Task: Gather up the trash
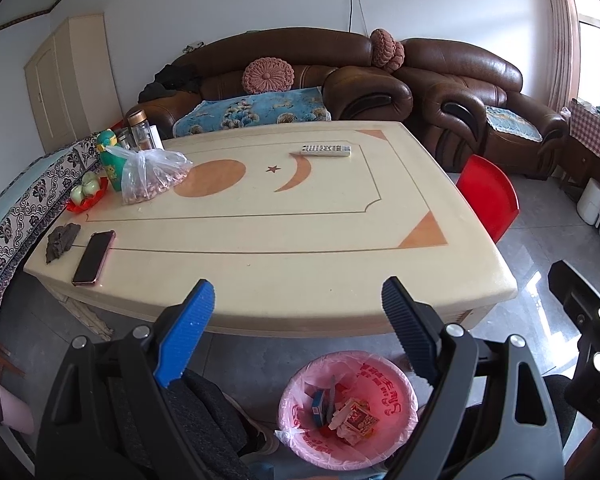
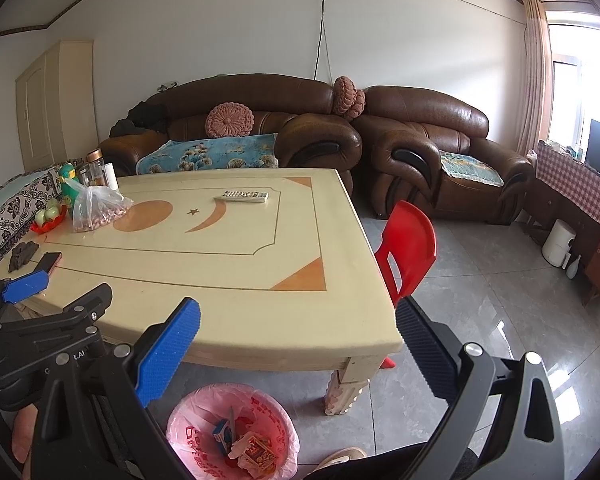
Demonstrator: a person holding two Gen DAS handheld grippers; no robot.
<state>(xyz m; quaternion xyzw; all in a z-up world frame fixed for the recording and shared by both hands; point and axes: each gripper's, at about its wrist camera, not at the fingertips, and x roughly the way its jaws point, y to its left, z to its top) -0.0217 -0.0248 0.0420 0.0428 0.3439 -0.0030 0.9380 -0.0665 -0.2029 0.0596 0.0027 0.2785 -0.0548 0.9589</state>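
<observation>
Trash already lies in the pink-lined bin (image 1: 348, 408) on the floor, just below the table's (image 1: 300, 236) near edge: small cartons and crumpled wrappers. Both the left gripper (image 1: 298, 320) and the right gripper (image 2: 296, 344) hover over that edge with jaws spread wide and nothing between them. The tabletop looks cleared of litter; what sits at its far left, a bag of nuts (image 1: 152, 178), a phone (image 1: 94, 257) and a dark crumpled rag (image 1: 62, 242), seems meant to be kept, like the remote (image 1: 326, 149). Probably the best step is to scan the table once before reaching, and to keep the spread jaws clear of the phone.
</observation>
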